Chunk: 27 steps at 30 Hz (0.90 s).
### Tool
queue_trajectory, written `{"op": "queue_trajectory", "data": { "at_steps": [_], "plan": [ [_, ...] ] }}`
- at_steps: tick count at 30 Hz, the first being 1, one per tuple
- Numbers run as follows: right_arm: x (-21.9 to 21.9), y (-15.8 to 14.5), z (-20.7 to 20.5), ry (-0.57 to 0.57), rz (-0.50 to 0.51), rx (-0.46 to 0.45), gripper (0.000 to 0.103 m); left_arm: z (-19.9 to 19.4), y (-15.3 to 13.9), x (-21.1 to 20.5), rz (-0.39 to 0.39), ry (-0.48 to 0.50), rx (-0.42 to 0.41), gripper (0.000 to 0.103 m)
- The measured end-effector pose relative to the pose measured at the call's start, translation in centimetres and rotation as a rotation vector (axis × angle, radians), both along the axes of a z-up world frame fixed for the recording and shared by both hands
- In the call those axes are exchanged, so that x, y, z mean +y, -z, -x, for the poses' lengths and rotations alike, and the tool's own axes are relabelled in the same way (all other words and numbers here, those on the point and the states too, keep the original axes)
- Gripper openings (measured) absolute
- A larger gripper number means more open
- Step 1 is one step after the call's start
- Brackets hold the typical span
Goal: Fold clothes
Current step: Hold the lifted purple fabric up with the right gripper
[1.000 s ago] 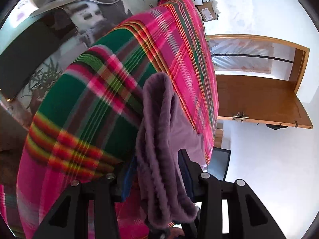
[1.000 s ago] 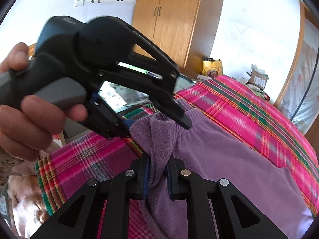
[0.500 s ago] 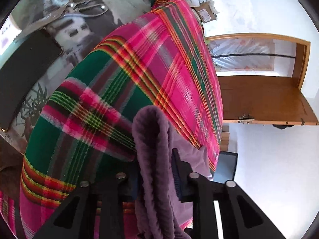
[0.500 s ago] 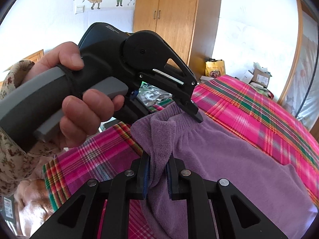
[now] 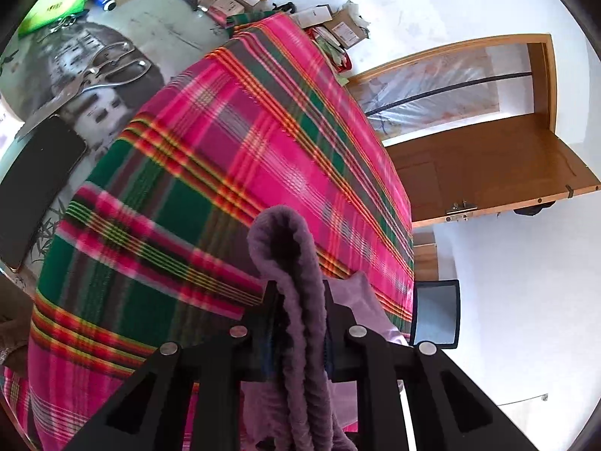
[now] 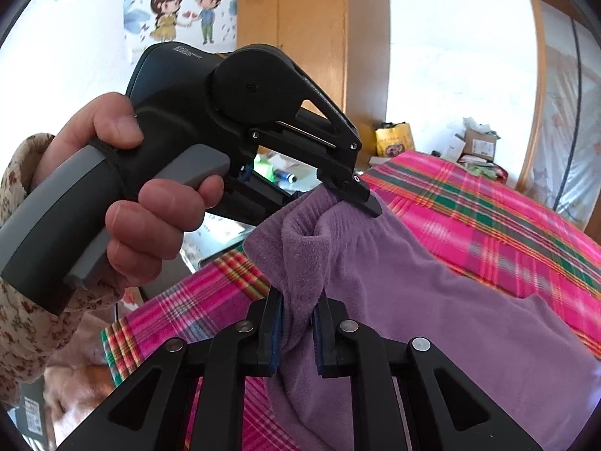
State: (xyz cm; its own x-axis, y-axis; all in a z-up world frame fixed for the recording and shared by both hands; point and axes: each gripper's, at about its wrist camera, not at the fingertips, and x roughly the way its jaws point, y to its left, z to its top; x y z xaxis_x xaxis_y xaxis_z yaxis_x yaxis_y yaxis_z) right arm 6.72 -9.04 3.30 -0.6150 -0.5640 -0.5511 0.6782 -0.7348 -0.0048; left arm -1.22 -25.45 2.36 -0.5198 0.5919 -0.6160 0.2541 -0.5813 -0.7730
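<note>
Nearest the right wrist camera, the right gripper (image 6: 296, 332) is clamped on a bunched fold of the soft purple fleece garment (image 6: 432, 300), its blue-lined pads pressing the cloth from both sides. In the other view the left gripper (image 5: 300, 323) grips a ribbed, doubled-over edge of the same garment (image 5: 296, 300); its jaws have just been closing, and the fabric now sits pinched between them — the loop of hem stands up above the fingertips. From the right camera that left gripper (image 6: 349, 191) shows side-on, held by the person's left hand (image 6: 139, 203) in a floral sleeve, biting the cloth close beside the right gripper's hold. So both holds sit on one end of the garment, near each other, and the rest of it trails down and away over the pink, green and red plaid cloth (image 5: 225, 158) that covers the table. As a judgement, the fold has barely begun: the grasps are secured and the edge is raised, but no layer is laid over another yet, and the lifting, carrying across, laying down and smoothing all remain. Beyond lie metal scissors (image 5: 109, 71), a black phone (image 5: 37, 184) and a wooden wardrobe (image 6: 311, 49).
</note>
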Motion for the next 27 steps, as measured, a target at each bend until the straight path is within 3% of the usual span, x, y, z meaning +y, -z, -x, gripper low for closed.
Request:
{"op": "queue_trajectory", "data": {
  "at_steps": [17, 27],
  "plan": [
    [4.6, -2.3, -2.0, 0.084, 0.089, 0.016, 0.013, 1.3, -3.2, 5.4, 0.085, 0.058, 0.03, 0.018],
    [8.6, -2.7, -2.9, 0.142, 0.139, 0.011, 0.013, 2.4, -3.6, 9.1, 0.105, 0.096, 0.022, 0.018]
  ]
}}
